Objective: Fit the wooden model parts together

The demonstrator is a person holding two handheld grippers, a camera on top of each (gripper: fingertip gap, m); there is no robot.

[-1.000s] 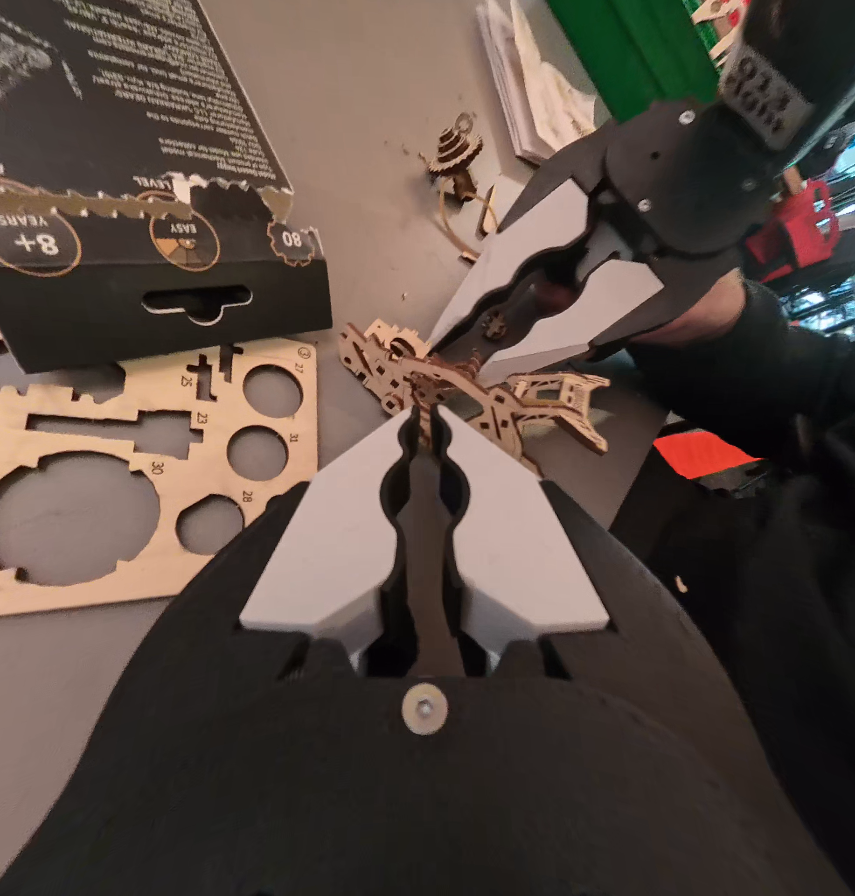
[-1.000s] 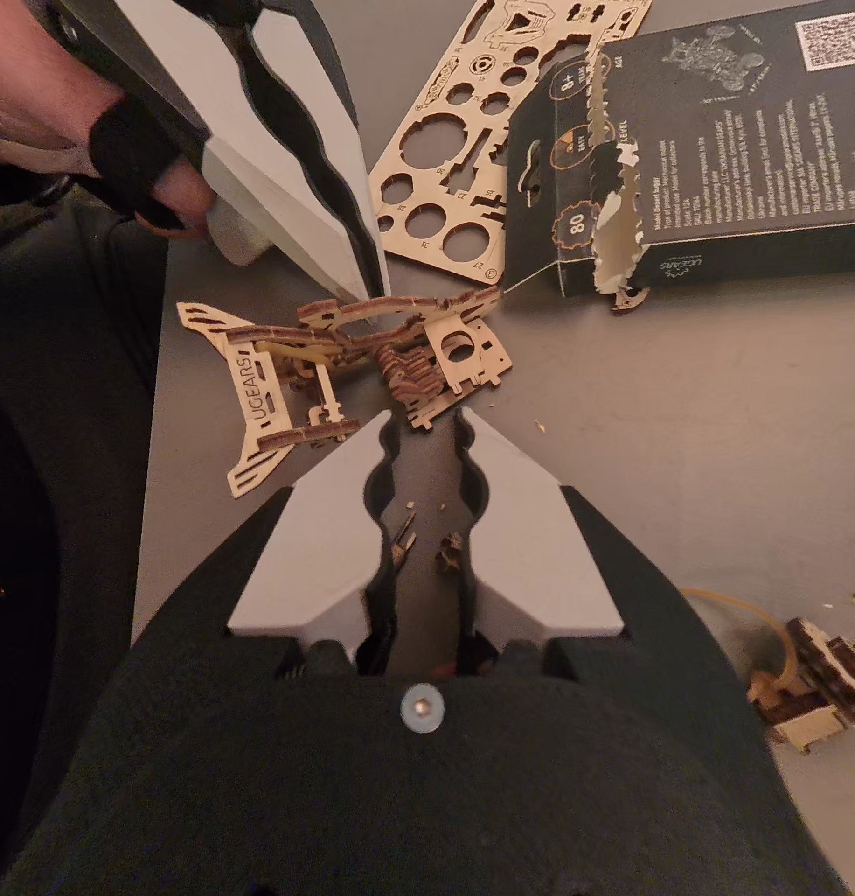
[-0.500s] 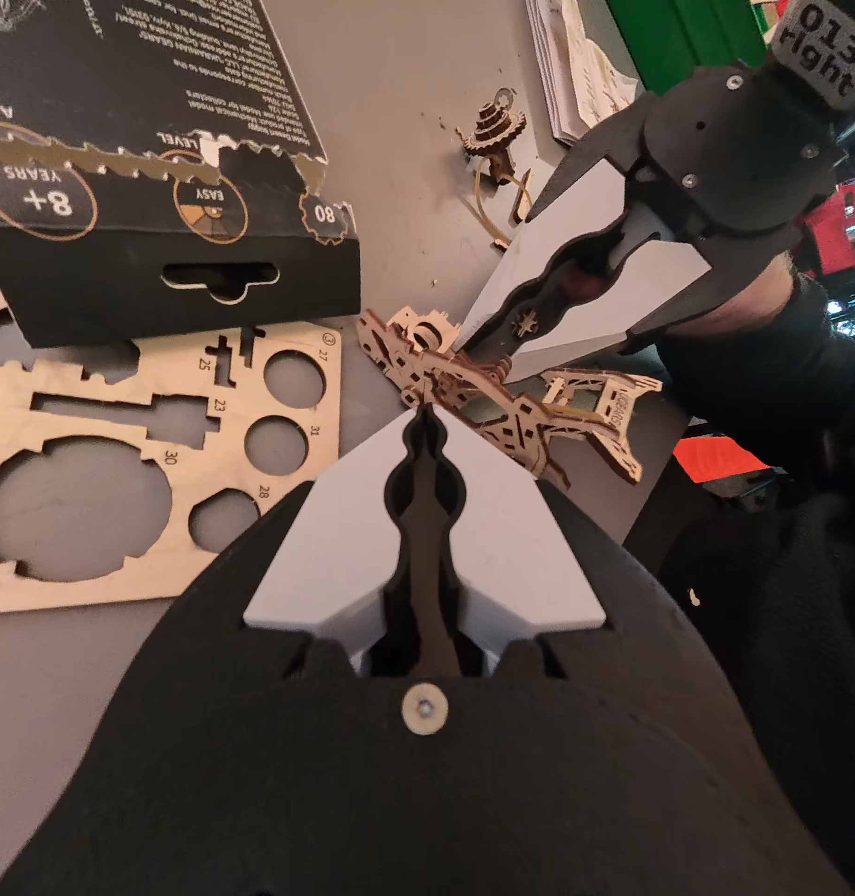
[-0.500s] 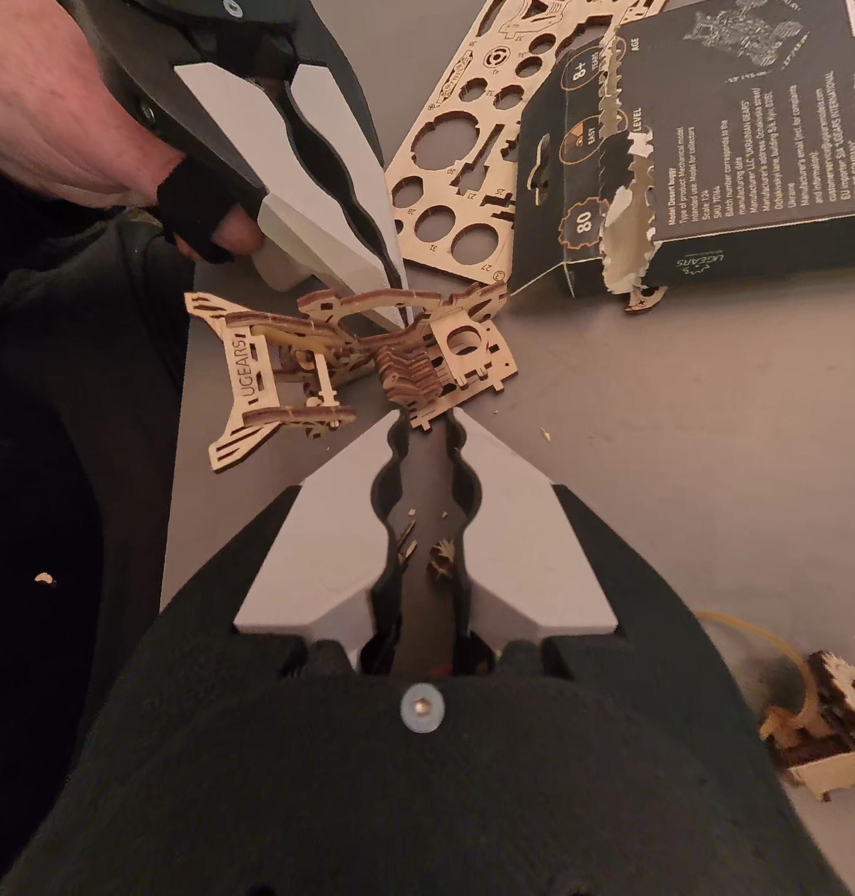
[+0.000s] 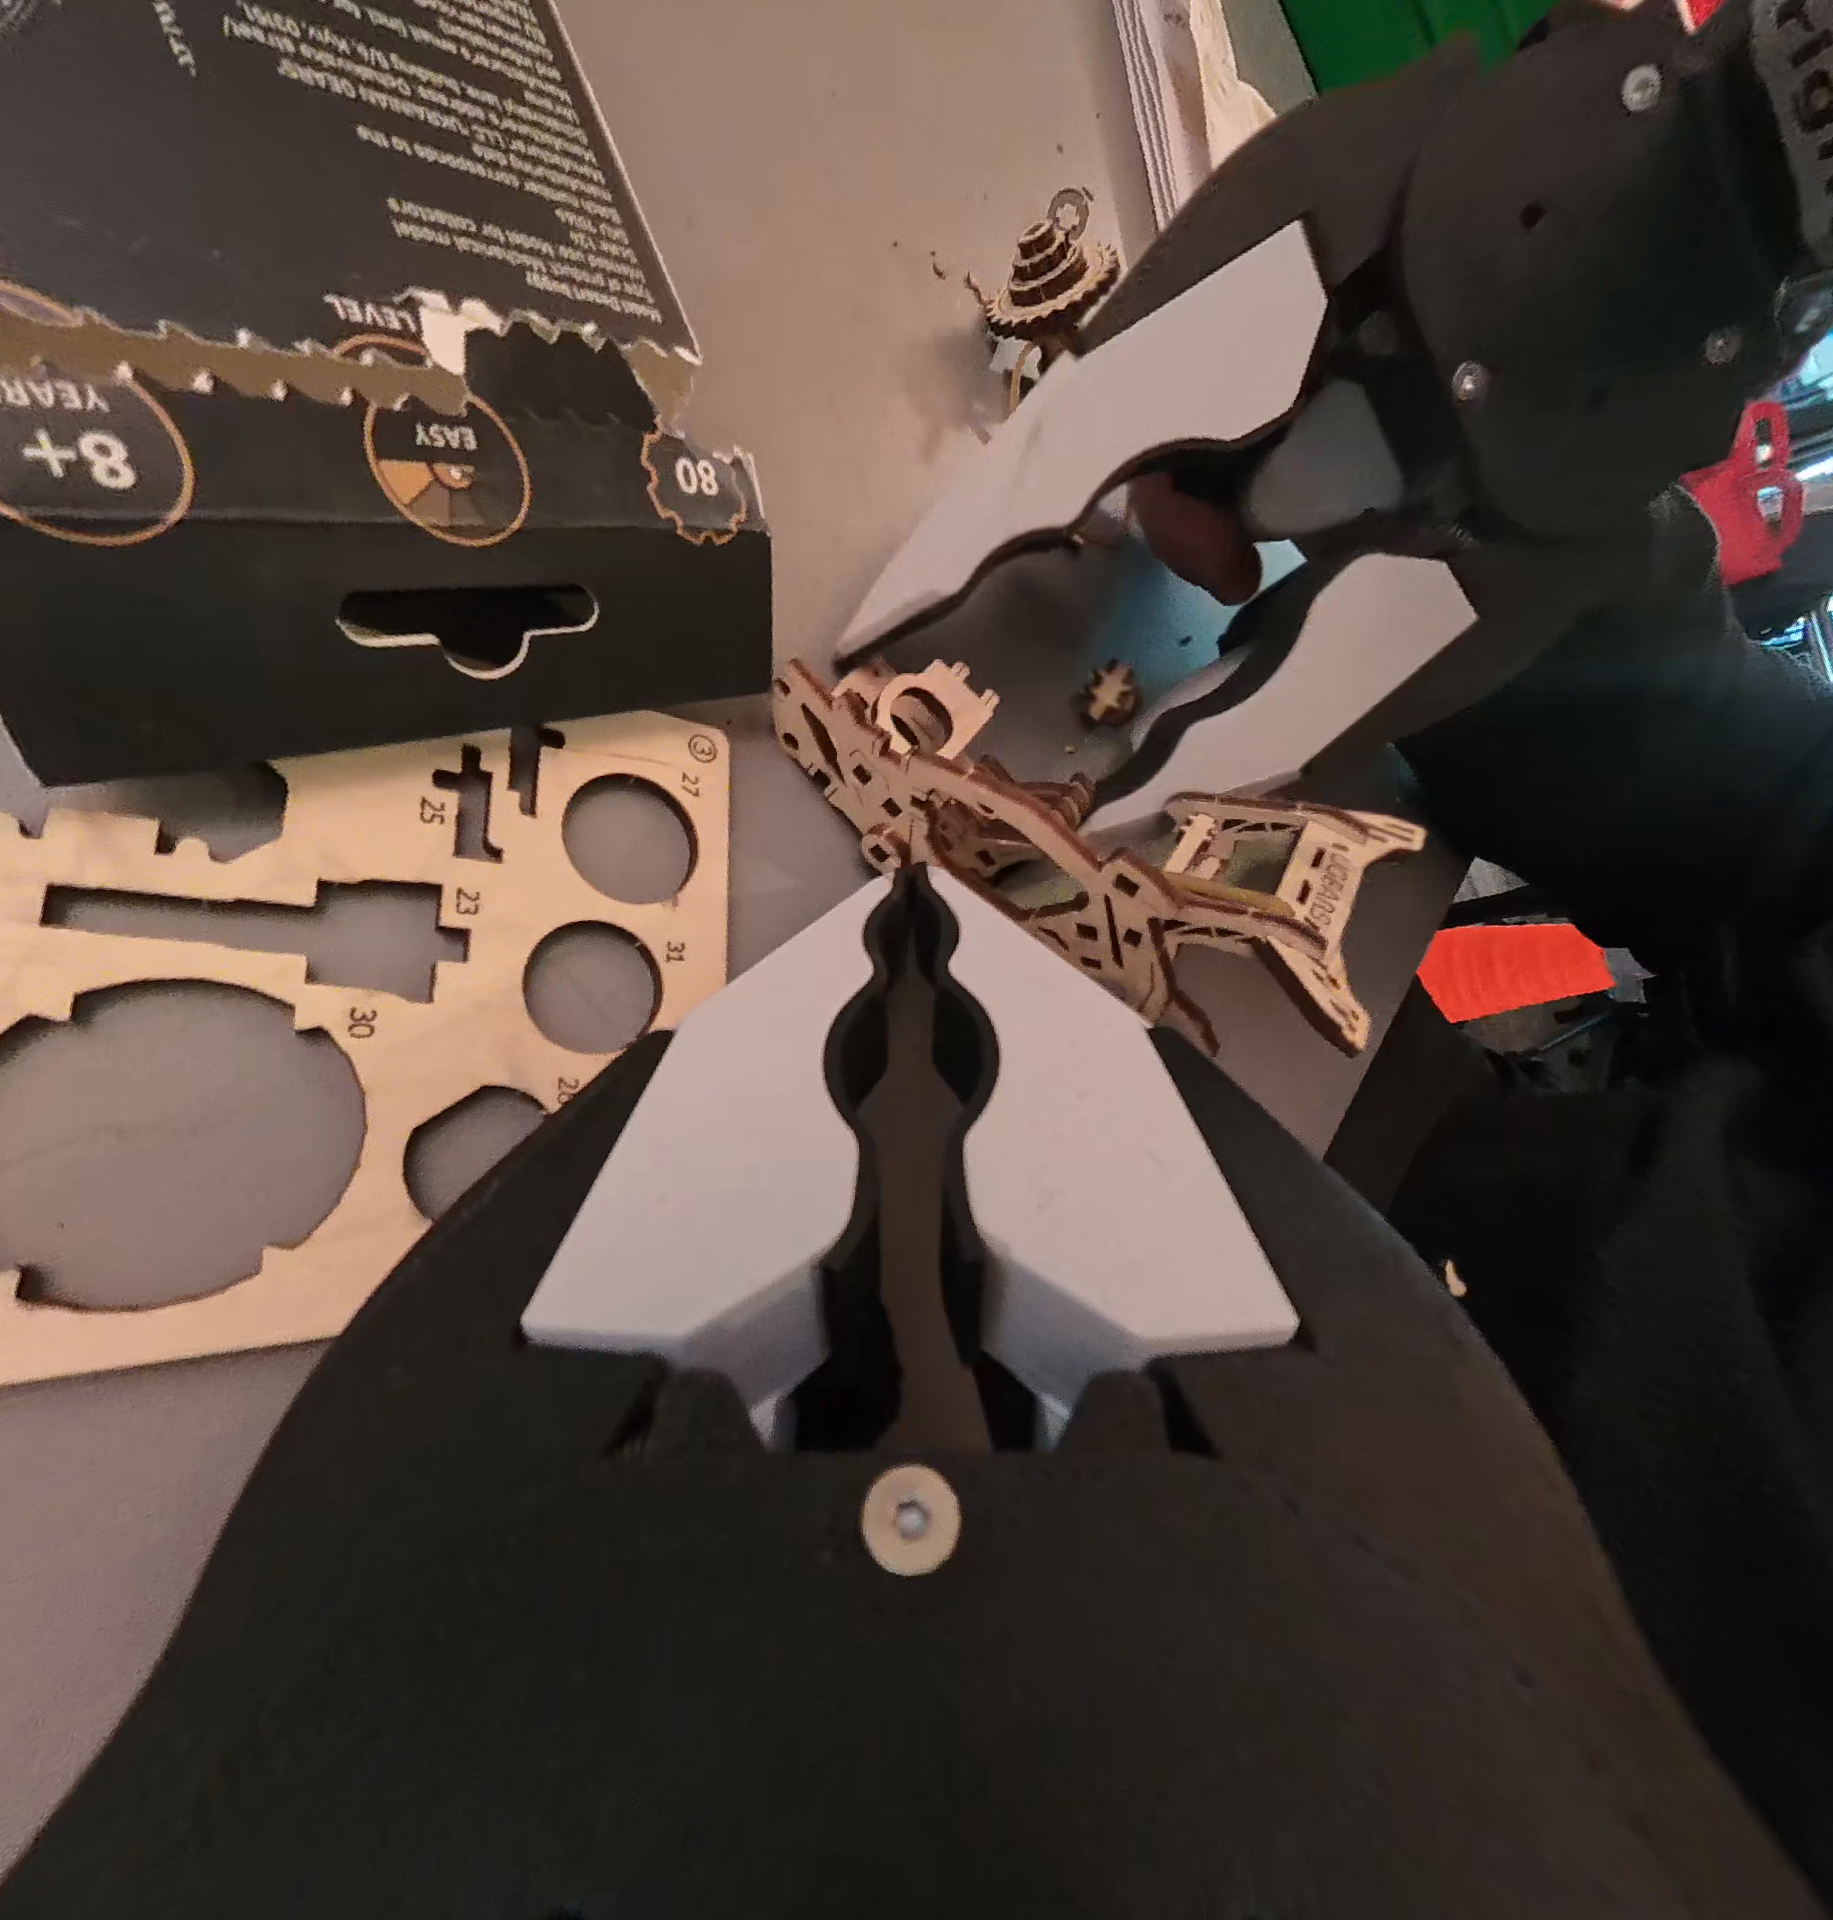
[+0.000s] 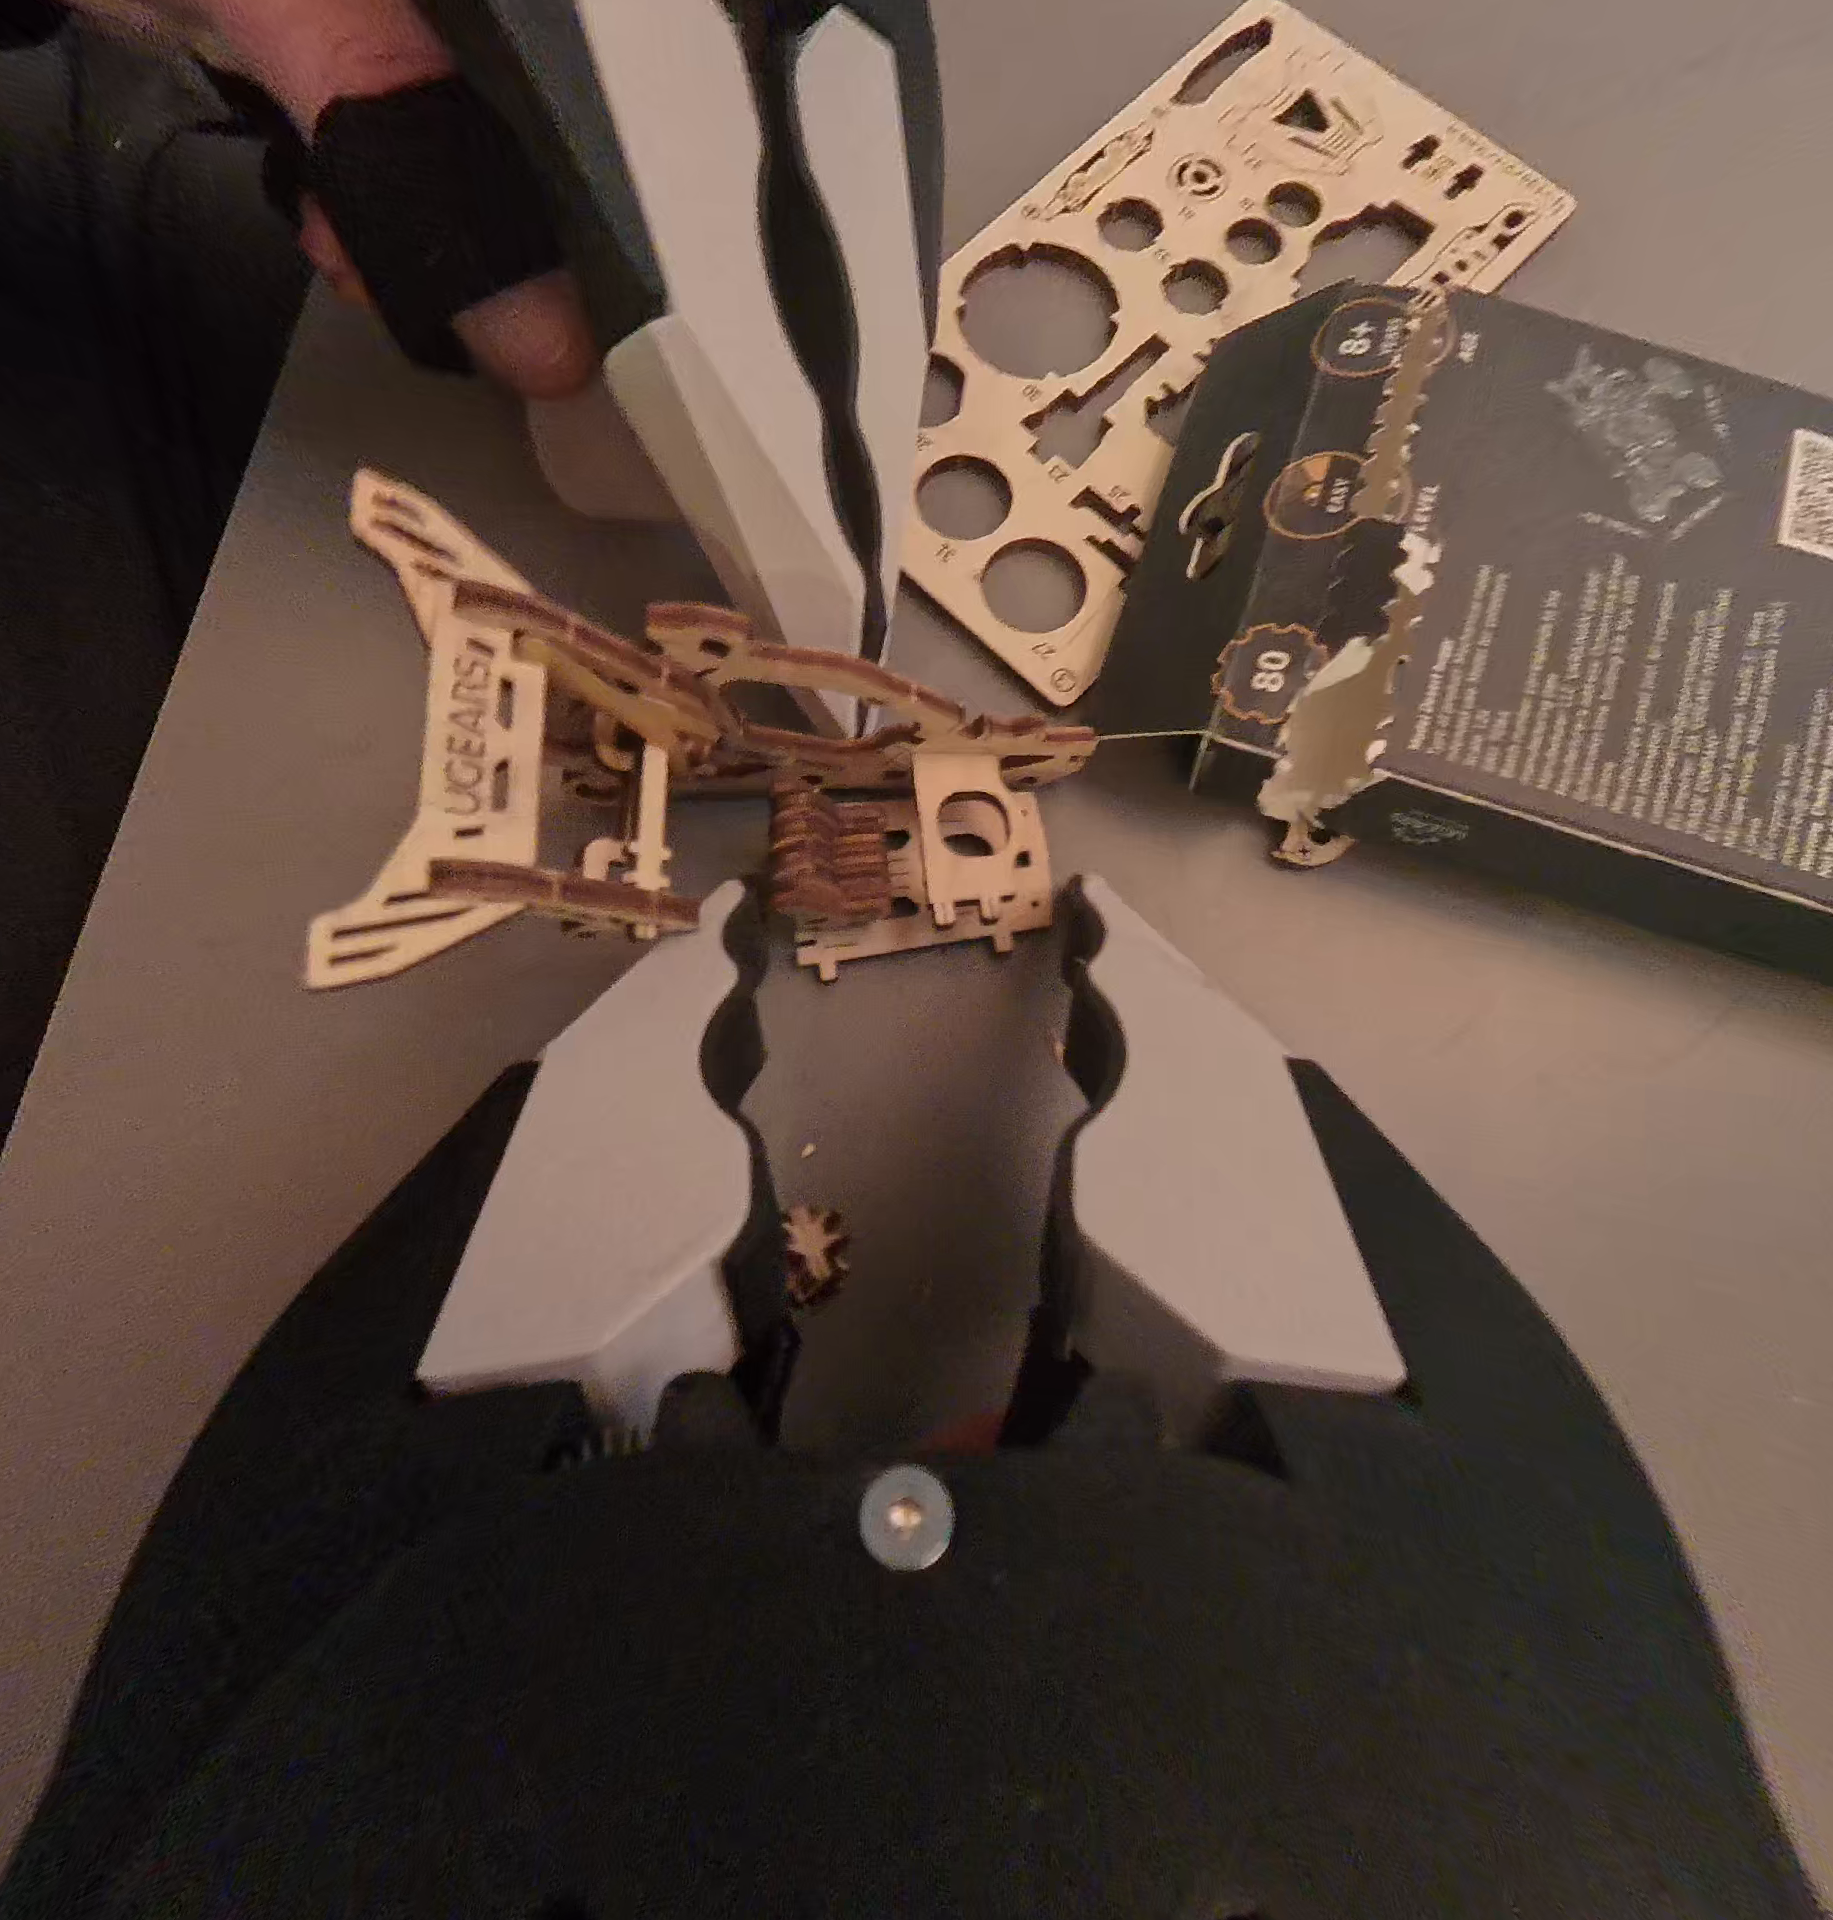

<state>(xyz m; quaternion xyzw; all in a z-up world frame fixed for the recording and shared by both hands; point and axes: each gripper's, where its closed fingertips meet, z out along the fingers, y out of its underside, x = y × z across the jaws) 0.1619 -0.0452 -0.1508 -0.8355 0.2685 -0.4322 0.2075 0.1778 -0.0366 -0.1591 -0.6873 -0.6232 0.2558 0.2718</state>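
Note:
The partly built wooden model [image 5: 1078, 883] lies on the grey table near its front edge; it also shows in the right wrist view [image 6: 683, 707]. My left gripper [image 5: 912, 883] is shut, its tips pinching the model's side rail. In the right wrist view it [image 6: 870, 665] comes in from above. My right gripper [image 6: 912, 899] is open wide, its fingertips on either side of the model's slotted end block. A small wooden gear [image 6: 816, 1252] lies loose on the table between its fingers. The gear [image 5: 1109, 694] also shows in the left wrist view.
A torn black cardboard box [image 5: 320, 582] and a punched-out plywood sheet [image 5: 268, 935] lie left of the model. A small stepped gear assembly [image 5: 1047, 275] and a paper booklet [image 5: 1182, 104] lie farther back. The table edge [image 6: 112, 831] runs beside the model.
My right gripper has opened much wider and moved up to the model's end block. The small gear now lies free between its fingers. My left gripper has stayed shut on the rail.

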